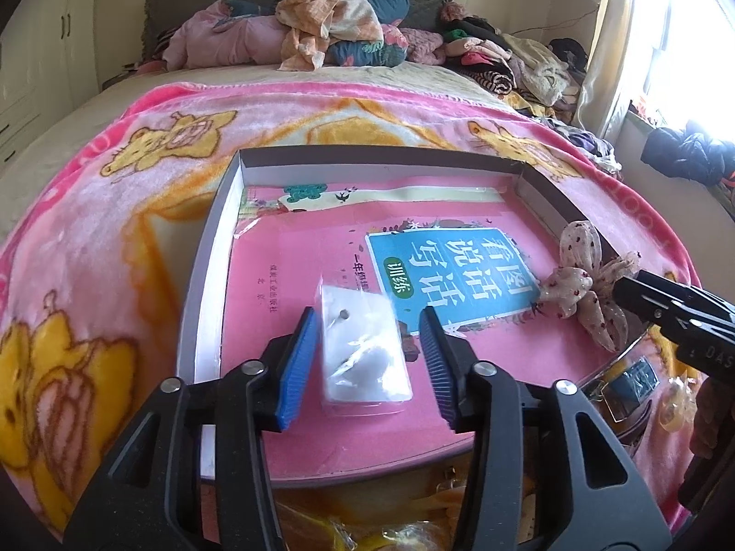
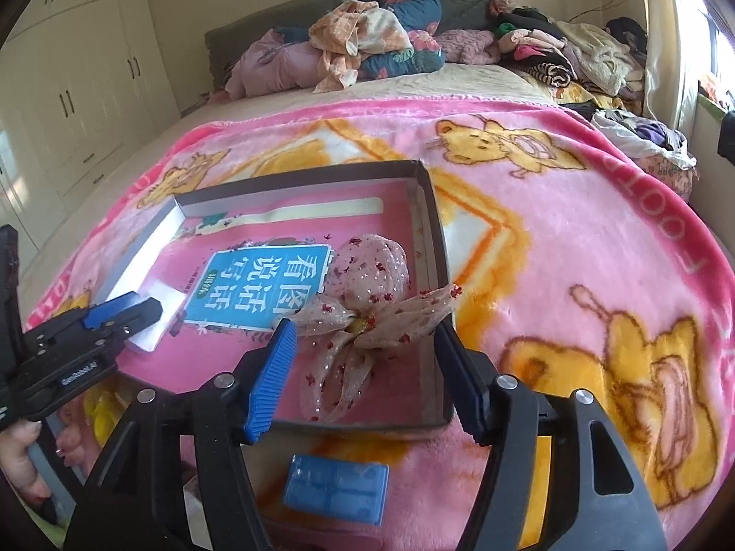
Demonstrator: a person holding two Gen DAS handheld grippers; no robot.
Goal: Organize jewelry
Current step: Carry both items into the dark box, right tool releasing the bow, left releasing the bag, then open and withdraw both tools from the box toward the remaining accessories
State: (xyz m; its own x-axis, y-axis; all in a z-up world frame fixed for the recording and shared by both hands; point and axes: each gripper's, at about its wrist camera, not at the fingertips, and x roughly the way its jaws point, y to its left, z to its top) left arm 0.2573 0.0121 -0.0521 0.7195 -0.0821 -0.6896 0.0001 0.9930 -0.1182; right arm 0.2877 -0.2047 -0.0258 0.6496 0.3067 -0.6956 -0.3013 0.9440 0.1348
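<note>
Spread over the bed, a pink cartoon blanket carries the shallow cardboard box you are filling, with a pink book lining its floor. From the left wrist view, your left gripper hangs at lower centre with its fingers spread; the small clear packet holding a pale jewelry piece lies between them on the book, and neither pad presses it. It looks set down, so that placement seems finished.

From the right wrist view, your right gripper sits at lower centre, fingers wide apart. The sheer spotted fabric flower rests inside the box at its right wall, just ahead of the pads and free of them. A blue plastic case lies on the blanket at bottom centre, outside the box.

You appear to be between items. Next, lift clear without snagging the petals, then reach down for the blue case.
</note>
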